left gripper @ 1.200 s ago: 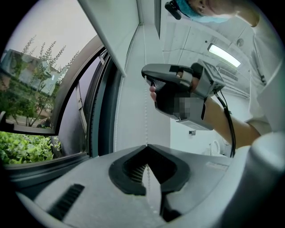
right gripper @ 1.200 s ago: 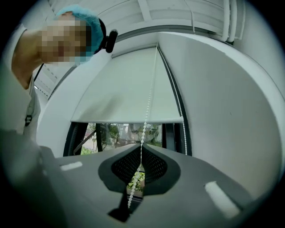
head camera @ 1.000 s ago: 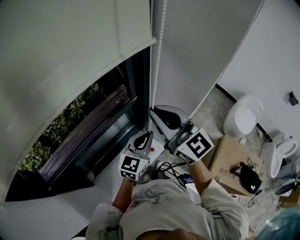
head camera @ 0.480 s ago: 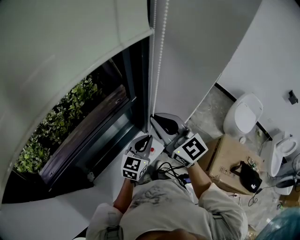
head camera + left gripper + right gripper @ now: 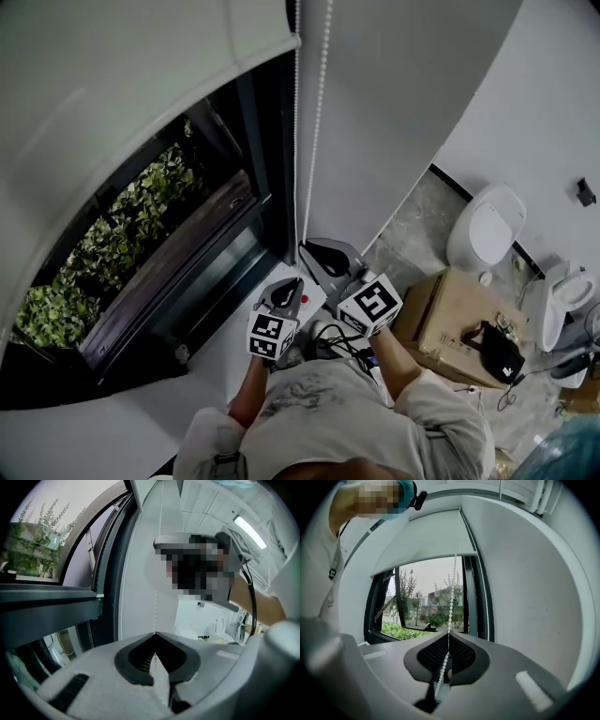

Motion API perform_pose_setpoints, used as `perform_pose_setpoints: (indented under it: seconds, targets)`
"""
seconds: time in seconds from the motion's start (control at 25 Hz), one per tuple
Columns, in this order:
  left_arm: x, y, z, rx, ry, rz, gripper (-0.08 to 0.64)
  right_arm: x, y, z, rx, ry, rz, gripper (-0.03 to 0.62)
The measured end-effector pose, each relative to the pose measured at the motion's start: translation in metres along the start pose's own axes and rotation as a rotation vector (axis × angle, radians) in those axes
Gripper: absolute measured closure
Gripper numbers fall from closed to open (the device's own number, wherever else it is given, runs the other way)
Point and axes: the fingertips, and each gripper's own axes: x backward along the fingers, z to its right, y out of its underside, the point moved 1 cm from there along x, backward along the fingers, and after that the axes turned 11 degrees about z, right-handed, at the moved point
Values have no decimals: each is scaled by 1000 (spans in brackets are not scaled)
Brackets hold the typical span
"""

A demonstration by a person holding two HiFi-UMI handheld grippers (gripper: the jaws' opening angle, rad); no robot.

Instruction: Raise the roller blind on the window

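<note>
The pale roller blind [image 5: 112, 103] covers the top of the window [image 5: 169, 253]; its bottom bar runs up to the right. A white bead chain [image 5: 315, 141] hangs in two strands beside the frame. My right gripper [image 5: 317, 249] is shut on the chain low down, near the sill. In the right gripper view the beads [image 5: 452, 592] run from the blind [image 5: 426, 536] straight down into my right gripper's [image 5: 448, 637] closed jaws. My left gripper [image 5: 289, 287] sits just below and to the left. Its jaws are shut on the chain [image 5: 155, 611], which enters my left gripper [image 5: 154, 637] from above.
A white wall [image 5: 403, 112] stands right of the chain. On the floor at right are a cardboard box [image 5: 450, 319] with a black bag [image 5: 497, 356], and a toilet [image 5: 487, 230]. Cables [image 5: 342, 342] lie below the grippers. Green plants [image 5: 103, 253] show outside.
My right gripper has moved down with the chain. The blind's bottom bar has risen, uncovering more window. My left gripper has hardly moved.
</note>
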Motion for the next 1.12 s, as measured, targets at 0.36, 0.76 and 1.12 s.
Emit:
perform_pose_setpoints:
  seconds: [0.36,0.76,1.12]
  targets:
    - [9,8,6,12,20,-6,546,4,12,-6,-14,-3,-12,578]
    - [28,-60,11,-23,35,121,495,4,11,-5,-17,-4,-2,578]
    - [31,-184,7,-162,47,321,490,3,12,-5,-24,-3,5,578]
